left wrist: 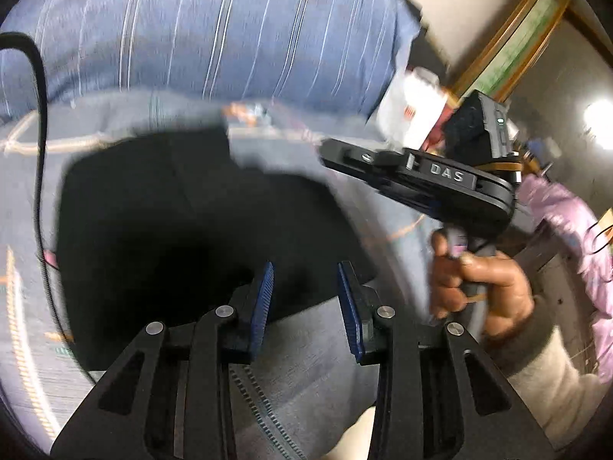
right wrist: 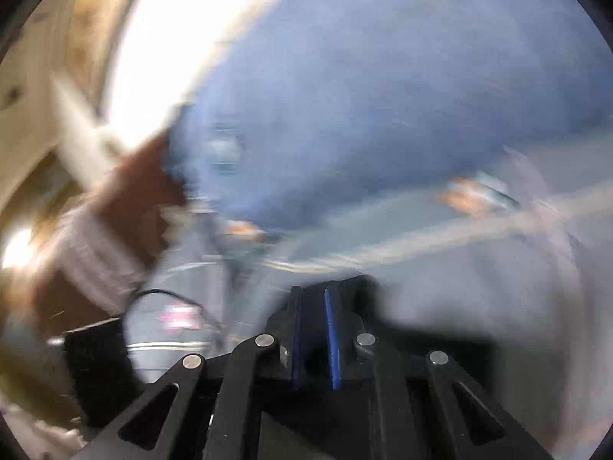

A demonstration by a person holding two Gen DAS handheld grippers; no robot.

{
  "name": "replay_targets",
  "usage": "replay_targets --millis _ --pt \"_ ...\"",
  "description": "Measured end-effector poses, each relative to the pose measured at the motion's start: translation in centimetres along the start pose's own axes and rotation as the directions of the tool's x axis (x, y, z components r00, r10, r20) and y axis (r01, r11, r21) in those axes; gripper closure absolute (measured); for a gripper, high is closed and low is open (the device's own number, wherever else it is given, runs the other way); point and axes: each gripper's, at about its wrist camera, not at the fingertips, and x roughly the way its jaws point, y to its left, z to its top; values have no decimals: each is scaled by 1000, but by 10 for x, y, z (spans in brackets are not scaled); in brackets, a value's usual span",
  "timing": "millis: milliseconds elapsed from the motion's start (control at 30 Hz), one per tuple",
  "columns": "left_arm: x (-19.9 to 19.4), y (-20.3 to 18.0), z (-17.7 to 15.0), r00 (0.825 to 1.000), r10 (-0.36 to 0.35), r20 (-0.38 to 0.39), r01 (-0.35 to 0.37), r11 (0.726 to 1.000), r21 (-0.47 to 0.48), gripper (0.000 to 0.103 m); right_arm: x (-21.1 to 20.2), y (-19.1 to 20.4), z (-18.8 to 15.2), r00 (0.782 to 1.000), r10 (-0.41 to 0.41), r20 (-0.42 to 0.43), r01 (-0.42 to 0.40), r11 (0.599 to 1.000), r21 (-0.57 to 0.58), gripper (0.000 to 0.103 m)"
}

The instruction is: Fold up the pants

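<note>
The black pants (left wrist: 184,222) lie as a dark mass on the grey patterned bedspread (left wrist: 27,306) in the left wrist view. My left gripper (left wrist: 306,291) is open and empty, its blue pads just over the near edge of the pants. The right gripper's body, marked DAS, (left wrist: 429,180) shows at the right of that view, held by a hand (left wrist: 479,291). In the blurred right wrist view my right gripper (right wrist: 314,329) has its blue pads close together with black cloth (right wrist: 337,287) around them; a grip cannot be confirmed.
A blue striped pillow (left wrist: 230,27) lies beyond the pants. A black cable (left wrist: 40,153) runs down the left. A white packet (left wrist: 410,111) sits by the pillow, and pink cloth (left wrist: 567,222) lies at the right. The right wrist view shows the blue pillow (right wrist: 383,96) and a wall.
</note>
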Motion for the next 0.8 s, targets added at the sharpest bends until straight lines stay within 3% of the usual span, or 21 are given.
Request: replay_targets --millis 100,133,167,233,267,333,400,533,567,600,700,800 --pt "-11 -3 -2 1000 -6 -10 6 1000 14 70 -15 -8 -14 999 46 22 -46 998 36 88" --pt "-20 -4 -1 1000 -2 1 2 1000 22 70 -18 -5 -16 997 65 31 -66 997 32 79" --pt "-28 -4 1 1000 9 11 -10 999 30 70 -16 -1 -18 996 79 32 -80 996 31 61" --pt "-50 -1 6 999 36 38 -38 998 43 70 -6 12 -20 992 122 13 -122 992 37 49" --pt "-55 3 9 997 51 51 -53 998 44 69 -2 17 -19 989 146 1 -146 988 41 49" --pt "-64 13 18 993 84 81 -88 995 40 59 10 24 -23 985 171 -18 -170 984 52 48" --pt "-66 30 30 988 125 94 -128 991 30 34 19 30 -27 984 174 -34 -172 984 51 45" --pt "-49 65 63 993 97 68 -95 995 -26 29 36 42 -38 985 156 -79 -157 988 -2 42" --pt "-42 72 72 997 69 46 -67 997 -38 22 38 43 -40 984 160 -77 -161 987 -7 40" --pt "-34 80 80 999 29 22 -28 999 -43 22 40 44 -41 983 167 -73 -168 986 -8 39" --pt "-13 94 105 1000 18 -8 -18 999 -30 22 46 46 -42 979 193 -67 -193 981 6 36" --pt "8 104 122 996 -60 -72 58 998 -25 22 53 46 -43 980 185 -70 -185 983 14 35"
